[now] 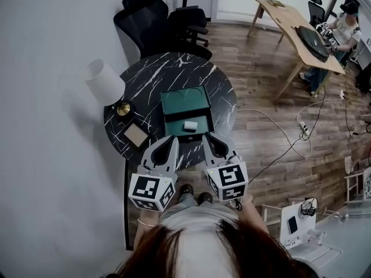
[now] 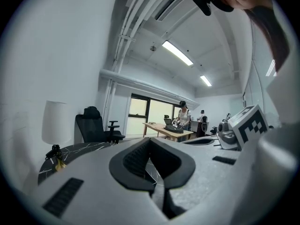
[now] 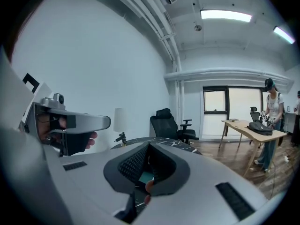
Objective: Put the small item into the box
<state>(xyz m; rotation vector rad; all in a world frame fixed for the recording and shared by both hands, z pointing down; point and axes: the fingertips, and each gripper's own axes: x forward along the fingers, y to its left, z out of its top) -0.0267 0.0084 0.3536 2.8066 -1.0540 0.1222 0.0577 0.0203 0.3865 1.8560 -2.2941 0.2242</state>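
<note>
Item check first: small white cylinder (image 1: 190, 125) already lying in the open front compartment of the green box (image 1: 184, 102), roughly dead centre of the round black marble table (image 1: 151, 77). On its side, long axis running 3 to 9, so crosswise to any straight-in approach from the 6 o'clock edge.

Now the tools. Left tool (image 1: 171, 140) and right tool (image 1: 207, 138) both over the 6 o'clock rim of the table, noses aimed toward 12, side by side with a small gap. Pressed together on both, nothing pinched in either. Just marble through the left pad cutout and a sliver of green through the right one in the gripper views.

Key relation, imo: cylinder straight out at 12 from the gap between the two noses, near but not touching. Sits about 1 o'clock from the left tool and 11 o'clock from the right. Honestly can't call either one nearer, pretty much a tie.

Reads like the putting-in part finished. Guessing only shutting the box or backing off left to do, if anything. For a re-grab, would mean spreading the jaws first and closing across the short axis, coming in along the 6-to-12 line.

White lamp (image 1: 104, 81) way over at 9 to 10, well apart, no bother.
</note>
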